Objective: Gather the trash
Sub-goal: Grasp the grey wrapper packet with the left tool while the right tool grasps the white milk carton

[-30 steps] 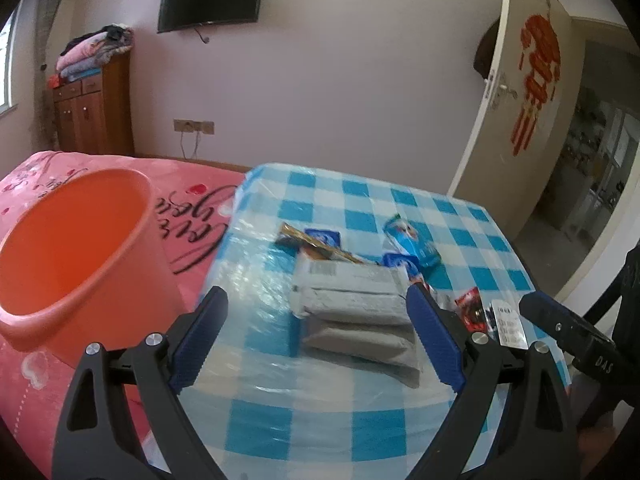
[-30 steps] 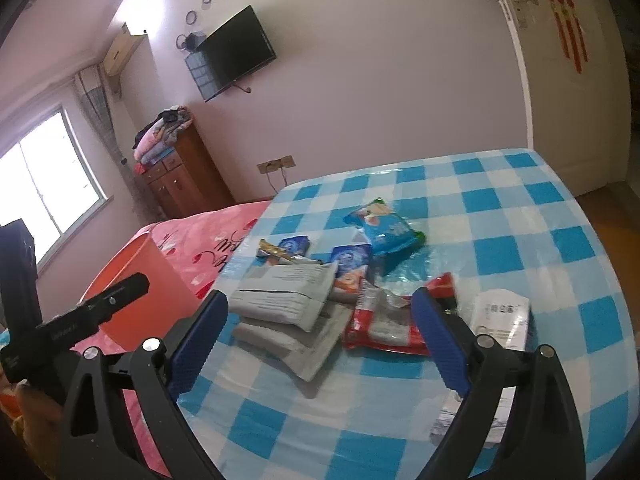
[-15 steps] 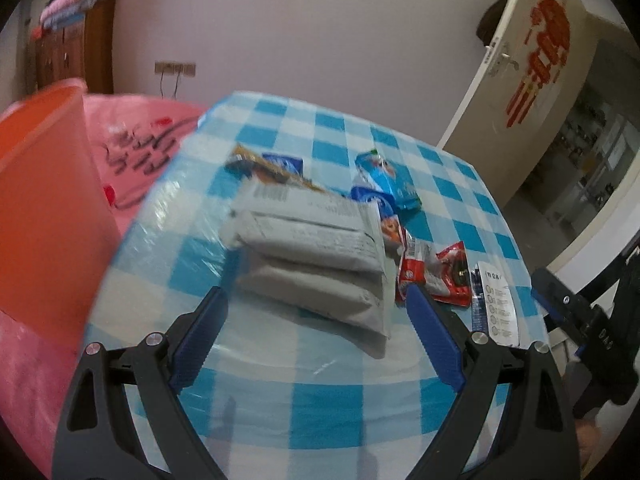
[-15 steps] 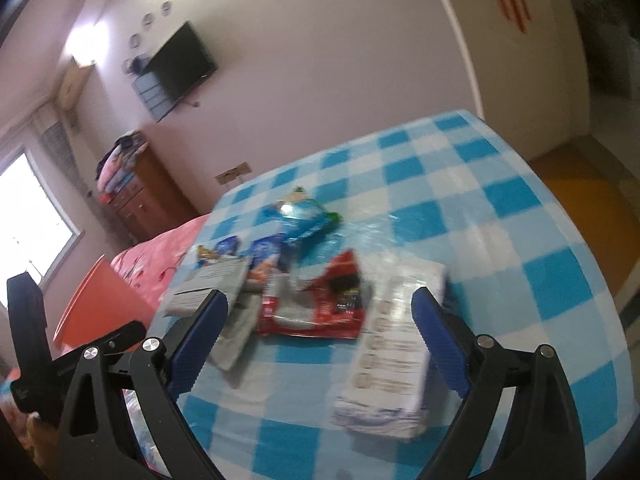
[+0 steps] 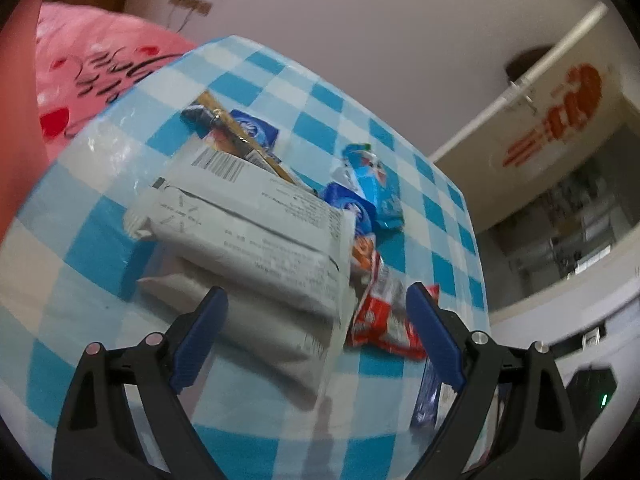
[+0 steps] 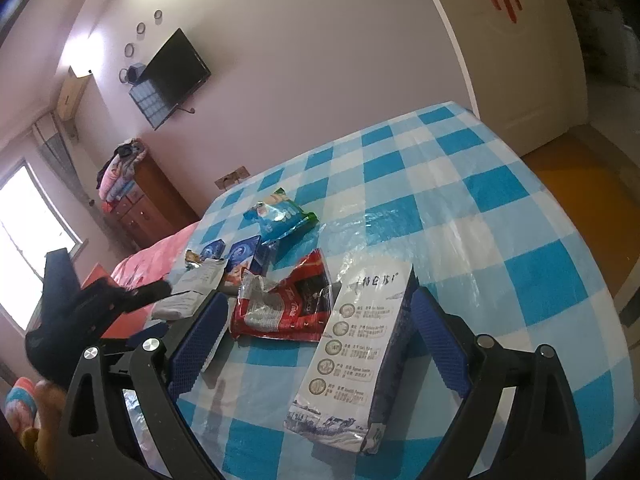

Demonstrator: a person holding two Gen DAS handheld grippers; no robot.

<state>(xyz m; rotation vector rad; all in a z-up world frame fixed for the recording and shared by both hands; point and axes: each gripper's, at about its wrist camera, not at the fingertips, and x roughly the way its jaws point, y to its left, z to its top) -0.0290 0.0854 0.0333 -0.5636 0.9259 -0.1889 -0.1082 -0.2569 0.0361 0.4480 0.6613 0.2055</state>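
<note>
Wrappers lie on a blue-checked table (image 5: 92, 248). In the left wrist view my left gripper (image 5: 316, 308) is open just above two stacked grey packets (image 5: 256, 232), its fingers either side of the lower one. A red wrapper (image 5: 384, 320) and blue snack bags (image 5: 376, 184) lie to the right. In the right wrist view my right gripper (image 6: 316, 312) is open low over a white and blue carton pack (image 6: 360, 360) and the red wrapper (image 6: 288, 304). The blue bag (image 6: 280, 216) lies beyond. The orange bin (image 5: 16, 120) is a blur at the left edge.
A pink bedspread (image 5: 100, 52) lies left of the table. A door (image 6: 500, 60) stands behind the table at the right. A wooden dresser (image 6: 144, 204) and a wall TV (image 6: 172, 72) are at the back. The left gripper (image 6: 80, 312) shows at the left of the right wrist view.
Both grippers have moved forward and down toward the trash. The left one closed in on the grey packets; the right one came over the white pack. Both stay open.
</note>
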